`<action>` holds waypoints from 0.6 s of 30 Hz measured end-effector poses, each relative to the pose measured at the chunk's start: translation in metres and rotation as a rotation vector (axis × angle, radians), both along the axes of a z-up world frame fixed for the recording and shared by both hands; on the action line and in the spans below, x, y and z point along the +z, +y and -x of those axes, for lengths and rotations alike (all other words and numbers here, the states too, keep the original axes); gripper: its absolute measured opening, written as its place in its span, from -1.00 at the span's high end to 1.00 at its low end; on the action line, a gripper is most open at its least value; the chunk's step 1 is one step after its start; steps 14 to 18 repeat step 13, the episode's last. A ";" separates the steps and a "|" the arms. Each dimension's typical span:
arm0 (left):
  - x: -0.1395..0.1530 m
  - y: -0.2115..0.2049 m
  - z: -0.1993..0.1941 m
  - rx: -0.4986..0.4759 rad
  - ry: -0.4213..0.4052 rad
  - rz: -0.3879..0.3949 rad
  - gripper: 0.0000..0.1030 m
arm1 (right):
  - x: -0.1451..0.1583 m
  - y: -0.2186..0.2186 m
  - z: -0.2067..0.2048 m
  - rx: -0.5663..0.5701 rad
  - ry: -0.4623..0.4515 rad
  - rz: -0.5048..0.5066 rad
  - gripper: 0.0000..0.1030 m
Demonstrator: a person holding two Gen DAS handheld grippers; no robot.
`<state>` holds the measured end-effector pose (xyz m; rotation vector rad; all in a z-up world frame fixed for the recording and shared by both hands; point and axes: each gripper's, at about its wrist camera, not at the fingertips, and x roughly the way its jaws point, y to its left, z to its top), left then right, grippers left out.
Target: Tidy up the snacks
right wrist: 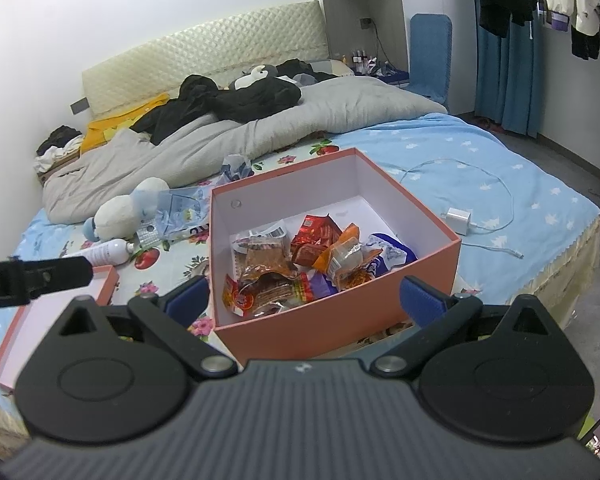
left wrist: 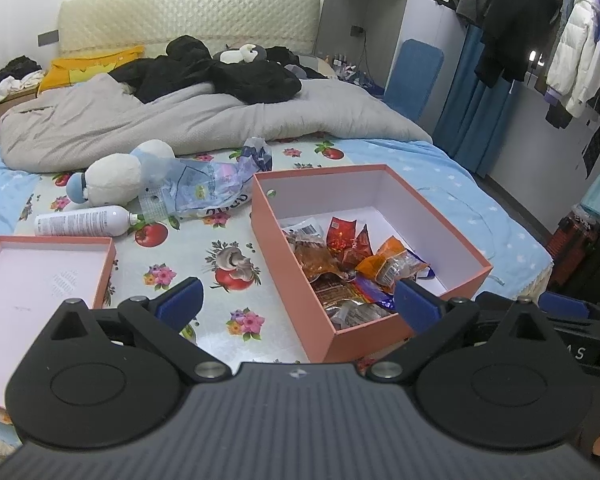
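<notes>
Gaping wide, both grippers empty near snack box (right wrist: 332, 312), charger (right wrist: 458, 220) only in right view

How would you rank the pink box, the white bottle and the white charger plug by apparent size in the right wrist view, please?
1. Pink box, clearly largest.
2. White bottle, lying flat, partly hidden.
3. Charger plug, smallest, though not by much.
</notes>
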<state>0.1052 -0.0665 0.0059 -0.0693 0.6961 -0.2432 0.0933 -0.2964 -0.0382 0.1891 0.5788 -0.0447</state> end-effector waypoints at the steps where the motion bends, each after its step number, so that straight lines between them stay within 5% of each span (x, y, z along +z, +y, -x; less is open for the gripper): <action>1: 0.001 0.000 0.000 0.002 -0.002 -0.001 -1.00 | 0.000 0.000 0.000 0.001 -0.003 0.001 -1.00; 18: 0.002 0.002 0.001 0.003 -0.003 0.001 -1.00 | 0.002 0.001 0.004 0.014 -0.013 -0.003 -1.00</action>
